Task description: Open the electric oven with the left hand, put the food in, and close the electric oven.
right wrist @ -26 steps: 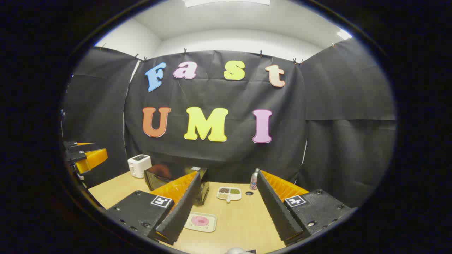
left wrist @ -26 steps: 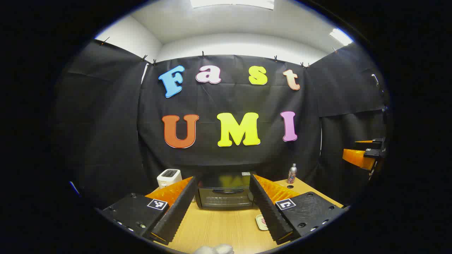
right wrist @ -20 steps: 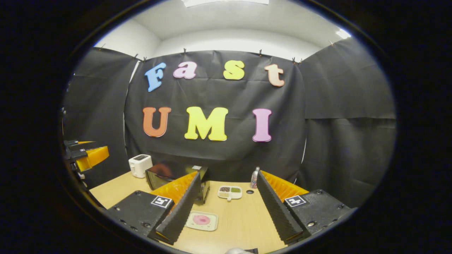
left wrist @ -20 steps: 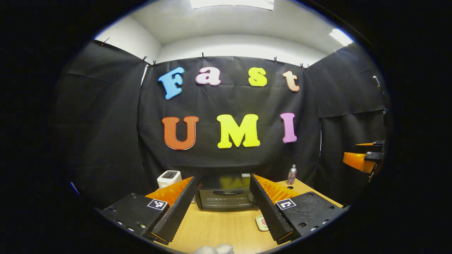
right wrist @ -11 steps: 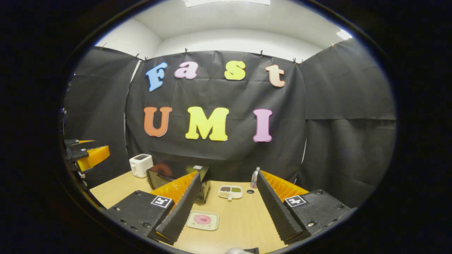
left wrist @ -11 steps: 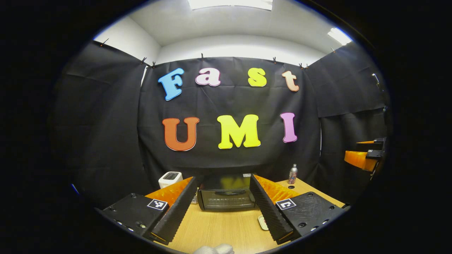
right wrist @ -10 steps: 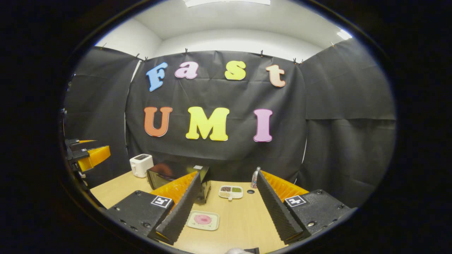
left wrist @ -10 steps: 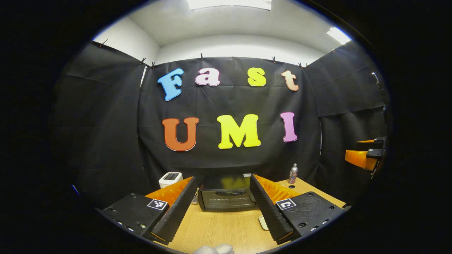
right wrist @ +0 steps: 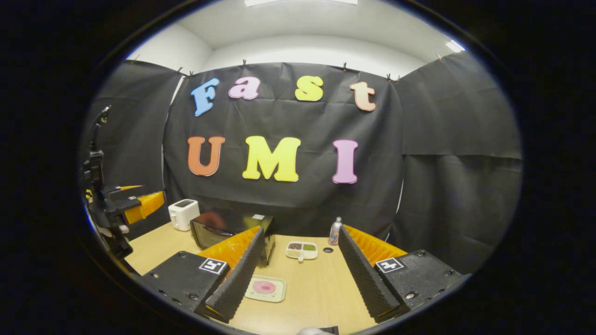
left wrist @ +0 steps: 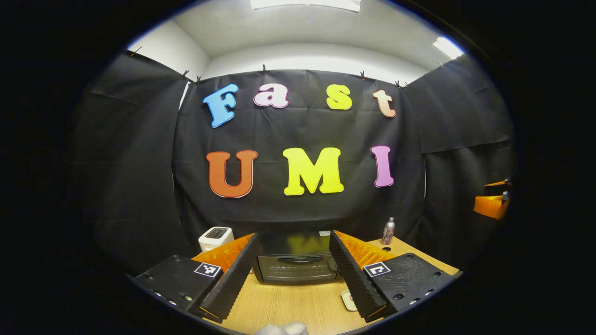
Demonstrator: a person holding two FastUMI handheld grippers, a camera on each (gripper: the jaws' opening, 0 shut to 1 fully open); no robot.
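Oven (left wrist: 298,263) — on the desk (left wrist: 284,304), door shut, dead ahead between my left gripper (left wrist: 291,272) jaws, which stand wide apart and empty. Food tray (right wrist: 264,288) — on the desk beneath my right gripper (right wrist: 298,274), jaws likewise wide and empty. Risk: I may miss the slim handle (left wrist: 295,259) and nudge the oven back.

Black cloth walls (left wrist: 139,153) hang clipped below a white ceiling (left wrist: 302,32) with bright panel lights (left wrist: 305,3). A light wooden table (right wrist: 321,293) stands against the cloth.
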